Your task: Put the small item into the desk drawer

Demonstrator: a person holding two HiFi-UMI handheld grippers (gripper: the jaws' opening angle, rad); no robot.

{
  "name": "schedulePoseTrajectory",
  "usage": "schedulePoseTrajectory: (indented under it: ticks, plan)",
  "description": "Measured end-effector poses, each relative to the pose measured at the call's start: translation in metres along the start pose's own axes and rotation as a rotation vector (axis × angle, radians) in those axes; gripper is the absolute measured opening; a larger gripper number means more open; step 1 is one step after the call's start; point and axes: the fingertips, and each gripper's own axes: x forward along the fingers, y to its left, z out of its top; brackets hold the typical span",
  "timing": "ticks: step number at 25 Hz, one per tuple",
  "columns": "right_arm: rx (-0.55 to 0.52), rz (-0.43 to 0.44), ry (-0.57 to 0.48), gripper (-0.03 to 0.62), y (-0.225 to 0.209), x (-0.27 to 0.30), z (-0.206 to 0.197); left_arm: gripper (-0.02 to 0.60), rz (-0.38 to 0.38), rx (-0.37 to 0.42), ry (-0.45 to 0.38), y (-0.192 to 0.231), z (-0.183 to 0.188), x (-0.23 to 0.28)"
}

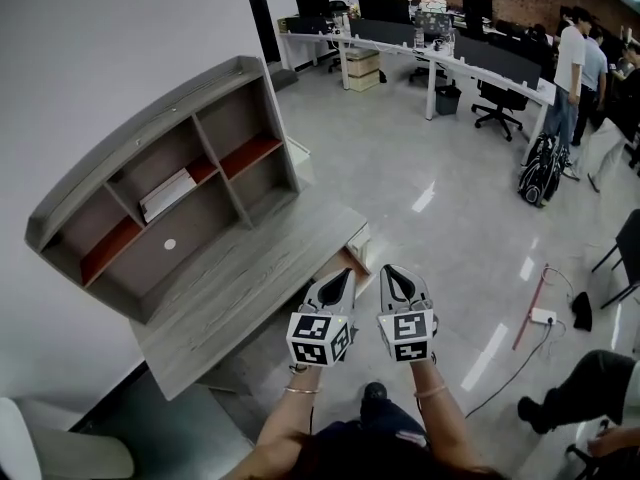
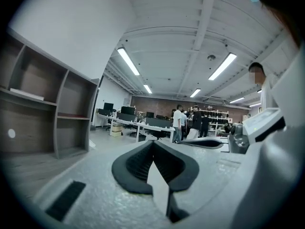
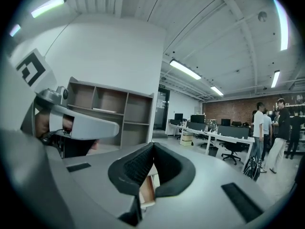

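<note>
The grey desk (image 1: 235,293) with its shelf hutch (image 1: 150,158) stands against the white wall. At the desk's right end a drawer (image 1: 349,260) stands pulled out a little, showing a brown inside; it also shows below the jaws as the drawer (image 3: 147,187). A small white round thing (image 1: 169,244) lies in the hutch's lower bay. My left gripper (image 1: 343,274) and right gripper (image 1: 392,271) hang side by side just in front of the drawer. The left gripper (image 2: 153,142) is shut and empty, and so is the right gripper (image 3: 153,145).
A white book (image 1: 168,193) lies on a hutch shelf. Office desks with monitors (image 1: 430,38), a chair (image 1: 497,103) and standing people (image 1: 575,63) fill the far right. A backpack (image 1: 540,168) and a power strip with cable (image 1: 545,316) lie on the floor. A pale chair (image 1: 50,453) stands at lower left.
</note>
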Motion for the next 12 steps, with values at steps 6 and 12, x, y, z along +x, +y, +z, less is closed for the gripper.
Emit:
schedulePoseTrajectory:
  ticks: [6,12]
  plan:
    - [-0.002,-0.015,-0.029,0.002,0.015,-0.036,0.018,0.015,-0.021,0.003,-0.022,-0.017,0.015,-0.034]
    - [-0.012,-0.022,-0.041,0.002,0.029,-0.065,0.03,0.015,-0.051,0.019,-0.032,-0.033,0.023,-0.063]
